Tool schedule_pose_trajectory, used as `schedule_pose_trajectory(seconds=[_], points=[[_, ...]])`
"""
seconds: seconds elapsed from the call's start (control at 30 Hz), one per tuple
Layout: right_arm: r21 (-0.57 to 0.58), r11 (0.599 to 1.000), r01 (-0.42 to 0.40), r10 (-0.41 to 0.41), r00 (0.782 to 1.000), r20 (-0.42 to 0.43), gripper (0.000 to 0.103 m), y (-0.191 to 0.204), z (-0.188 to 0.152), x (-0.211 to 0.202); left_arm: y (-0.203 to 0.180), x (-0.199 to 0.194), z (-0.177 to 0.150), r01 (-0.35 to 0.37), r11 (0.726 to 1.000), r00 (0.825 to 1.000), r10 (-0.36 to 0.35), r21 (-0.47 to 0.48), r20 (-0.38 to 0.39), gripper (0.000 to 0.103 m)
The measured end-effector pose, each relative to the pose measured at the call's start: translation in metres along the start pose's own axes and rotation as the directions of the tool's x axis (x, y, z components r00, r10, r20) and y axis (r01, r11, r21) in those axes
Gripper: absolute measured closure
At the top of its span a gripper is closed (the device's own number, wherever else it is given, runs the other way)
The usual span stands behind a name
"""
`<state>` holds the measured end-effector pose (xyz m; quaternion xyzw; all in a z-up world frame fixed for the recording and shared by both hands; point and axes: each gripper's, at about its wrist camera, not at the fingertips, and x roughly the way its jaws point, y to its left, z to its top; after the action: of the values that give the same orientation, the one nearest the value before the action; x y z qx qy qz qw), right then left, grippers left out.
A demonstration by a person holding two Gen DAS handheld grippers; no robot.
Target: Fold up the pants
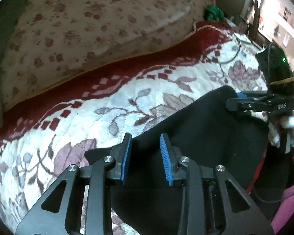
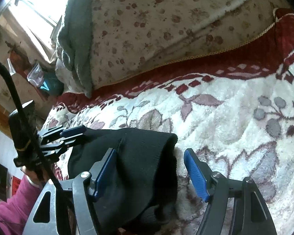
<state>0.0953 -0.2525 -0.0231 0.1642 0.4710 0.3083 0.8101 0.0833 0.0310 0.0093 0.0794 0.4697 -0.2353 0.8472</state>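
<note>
Black pants [image 1: 196, 127] lie on a white floral blanket [image 1: 88, 107], partly folded. In the left wrist view my left gripper [image 1: 146, 137] hovers over their near edge, blue pads apart, with the dark cloth under the gap and neither pad pressing on it. My right gripper [image 1: 235, 99] shows at the right by the pants' far end, held by a white-gloved hand [image 1: 290, 127]. In the right wrist view the right gripper [image 2: 150, 151] stands wide open astride a rounded fold of the pants [image 2: 143, 166]. The left gripper [image 2: 83, 132] reaches the fabric's left edge.
Behind the red border of the floral blanket lies a cream paw-print cover [image 1: 88, 29]. A grey-green towel [image 2: 76, 39] hangs over its end. A green cloth [image 1: 213, 12] sits far back. A black cable [image 2: 15, 98] and a pink sleeve [image 2: 13, 205] are at the left.
</note>
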Motion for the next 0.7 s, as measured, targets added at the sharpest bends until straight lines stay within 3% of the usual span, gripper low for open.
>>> schedule_pose_trajectory(seconds=[0.13,0.3,0.33,0.37,0.43,0.57,0.7], points=[[-0.035,0.999,0.005,-0.006,1.000,-0.008,0.033,0.005,-0.001,0.002,0.000,0.007,0.008,-0.018,0.998,0.999,0.020,0.057,-0.028,0.074],[-0.091,0.995,0.032,-0.031,0.999,0.009,0.033,0.011,-0.002,0.002,0.004,0.014,0.013,0.021,0.994,0.997,-0.013,0.109,-0.073,0.074],[-0.096,0.995,0.030,-0.029,1.000,0.009,0.037,0.011,-0.002,0.002,0.004,0.017,0.013,0.027,0.992,0.996,-0.016,0.120,-0.088,0.074],[-0.110,0.993,0.029,-0.028,1.000,0.010,0.051,0.013,-0.002,0.001,0.004,0.019,0.012,0.029,0.991,0.995,-0.017,0.128,-0.098,0.074],[-0.158,0.987,0.033,-0.029,0.999,0.027,0.062,0.018,-0.004,-0.002,0.004,0.021,0.010,0.024,0.988,0.994,-0.007,0.150,-0.109,0.073],[-0.232,0.970,0.078,-0.065,0.996,0.064,0.078,0.029,-0.006,-0.002,-0.003,0.020,0.002,-0.075,0.975,0.993,0.092,0.208,-0.073,0.071],[-0.248,0.965,0.085,-0.061,0.993,0.102,0.086,0.035,0.001,-0.007,-0.001,0.017,-0.002,-0.160,0.968,0.985,0.170,0.192,-0.038,0.085]])
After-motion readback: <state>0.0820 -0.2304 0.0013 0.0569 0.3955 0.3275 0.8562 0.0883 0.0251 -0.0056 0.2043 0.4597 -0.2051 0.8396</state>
